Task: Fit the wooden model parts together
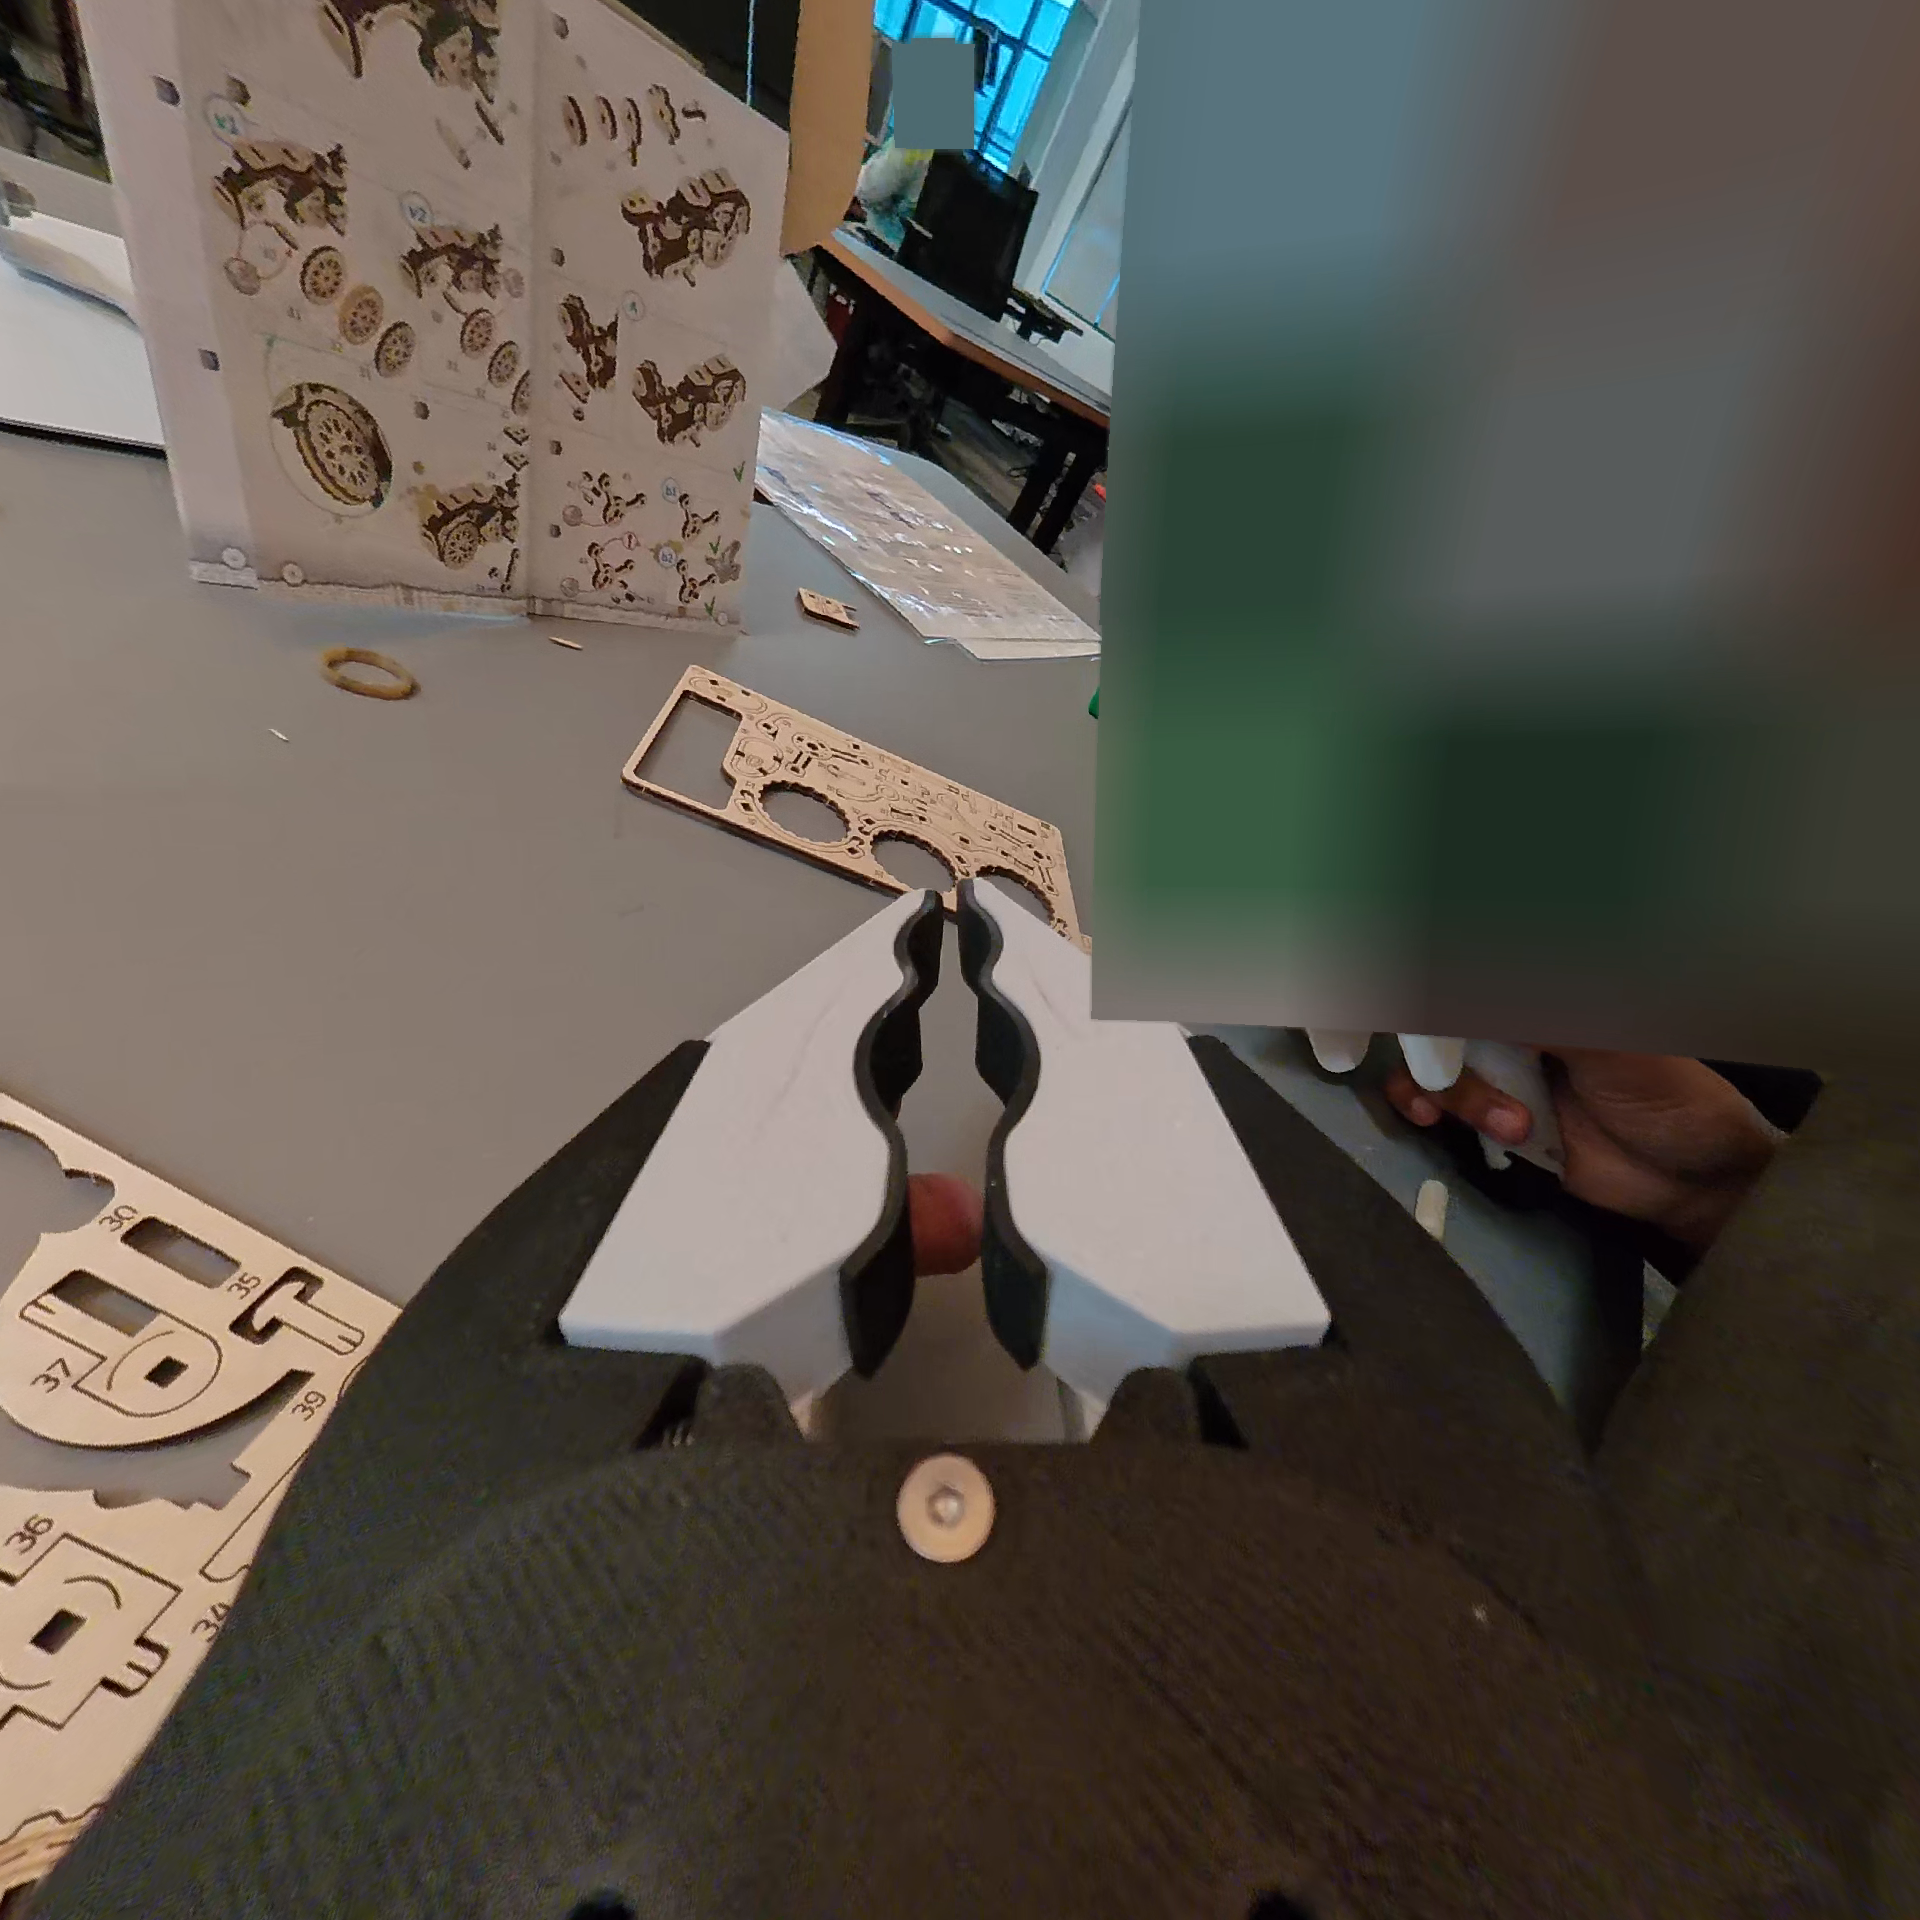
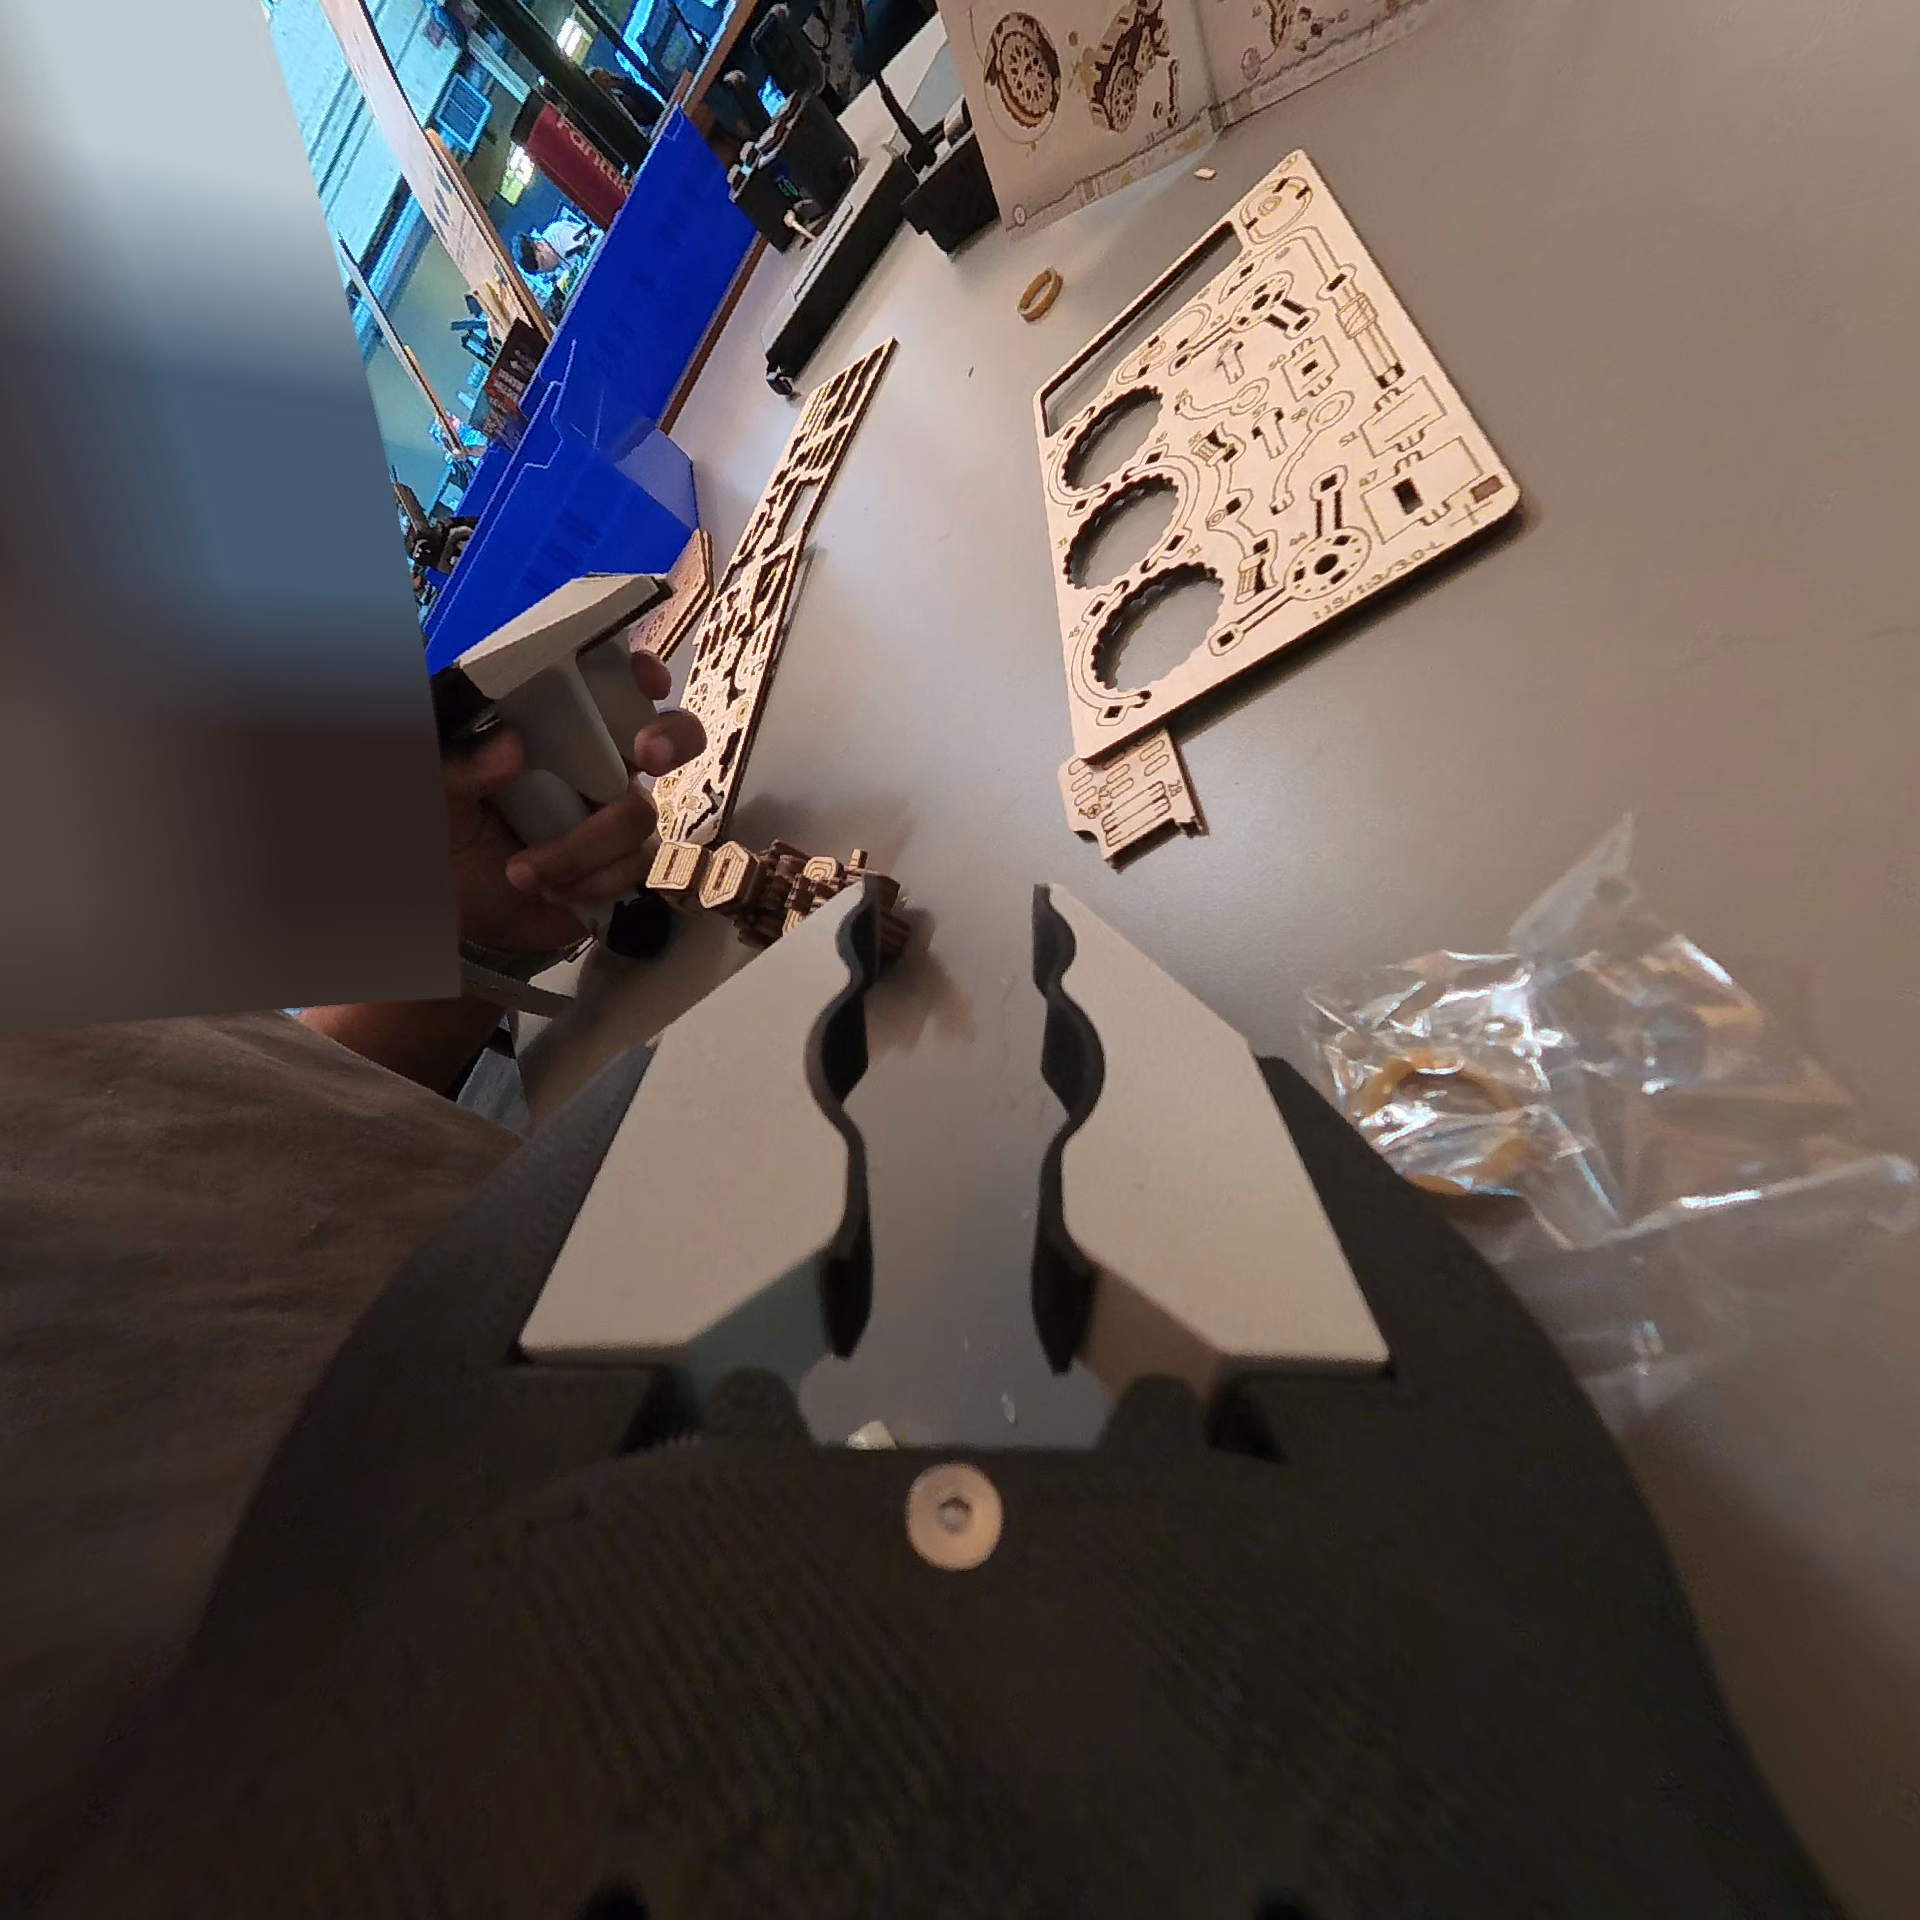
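Note:
A small part-built wooden model (image 2: 774,883) lies on the grey table (image 2: 1558,727), just left of my right gripper (image 2: 951,914), which is open and empty above the table. My left gripper (image 1: 951,904) is shut with nothing visible between its tips, pointing at a wooden parts sheet (image 1: 831,774) with round toothed holes. That sheet also shows in the right wrist view (image 2: 1278,447). A second parts sheet (image 1: 135,1403) lies at the lower left. A long parts sheet (image 2: 764,582) lies beside a hand (image 2: 561,852) holding a grey handle (image 2: 566,686).
An instruction booklet (image 1: 457,312) stands upright at the back. A rubber ring (image 1: 369,673) and a small wooden piece (image 1: 828,608) lie near it. A clear plastic bag (image 2: 1558,1091) lies to the right. A broken-off sheet piece (image 2: 1132,805) and a blue bin (image 2: 592,436) are also there.

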Tool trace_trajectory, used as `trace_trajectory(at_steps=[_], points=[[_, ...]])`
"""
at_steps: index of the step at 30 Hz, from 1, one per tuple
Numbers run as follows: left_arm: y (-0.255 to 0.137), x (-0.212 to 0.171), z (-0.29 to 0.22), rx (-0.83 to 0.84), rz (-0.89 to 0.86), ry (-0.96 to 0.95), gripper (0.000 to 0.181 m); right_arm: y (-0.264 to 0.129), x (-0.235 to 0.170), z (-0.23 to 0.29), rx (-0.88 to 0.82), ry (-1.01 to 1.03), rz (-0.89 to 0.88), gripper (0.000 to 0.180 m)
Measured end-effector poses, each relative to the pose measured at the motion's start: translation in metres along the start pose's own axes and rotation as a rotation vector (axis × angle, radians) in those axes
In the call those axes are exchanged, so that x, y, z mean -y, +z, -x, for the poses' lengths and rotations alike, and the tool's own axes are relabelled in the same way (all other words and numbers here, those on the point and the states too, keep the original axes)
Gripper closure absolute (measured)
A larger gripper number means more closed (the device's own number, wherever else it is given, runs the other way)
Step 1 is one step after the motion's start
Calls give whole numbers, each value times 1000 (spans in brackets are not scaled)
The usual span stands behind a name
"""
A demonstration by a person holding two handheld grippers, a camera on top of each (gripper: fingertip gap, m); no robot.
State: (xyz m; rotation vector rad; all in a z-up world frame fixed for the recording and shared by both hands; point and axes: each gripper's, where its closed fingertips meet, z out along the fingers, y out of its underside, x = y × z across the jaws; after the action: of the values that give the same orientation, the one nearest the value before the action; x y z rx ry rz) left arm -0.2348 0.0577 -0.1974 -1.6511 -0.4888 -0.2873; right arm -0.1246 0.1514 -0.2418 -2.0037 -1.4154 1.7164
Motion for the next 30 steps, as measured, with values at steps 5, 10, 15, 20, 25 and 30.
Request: trace_trajectory(at_steps=[5, 10, 15, 20, 25, 30], points=[[0, 0, -2, -7, 2, 12, 181, 1, 0, 0, 3, 6, -2, 151], [1, -1, -3, -8, 4, 20, 181, 2, 0, 1, 12, 13, -2, 151], [1, -1, -5, -14, 9, 32, 181, 2, 0, 1, 13, 17, -4, 151], [1, -1, -7, -22, 4, 45, 181, 3, 0, 2, 13, 19, -1, 150], [-2, 0, -22, -99, -13, 100, 181, 4, -1, 2, 16, 19, 3, 151], [-12, 3, -54, -204, -43, 175, 181, 1, 1, 6, 25, 25, -12, 151]])
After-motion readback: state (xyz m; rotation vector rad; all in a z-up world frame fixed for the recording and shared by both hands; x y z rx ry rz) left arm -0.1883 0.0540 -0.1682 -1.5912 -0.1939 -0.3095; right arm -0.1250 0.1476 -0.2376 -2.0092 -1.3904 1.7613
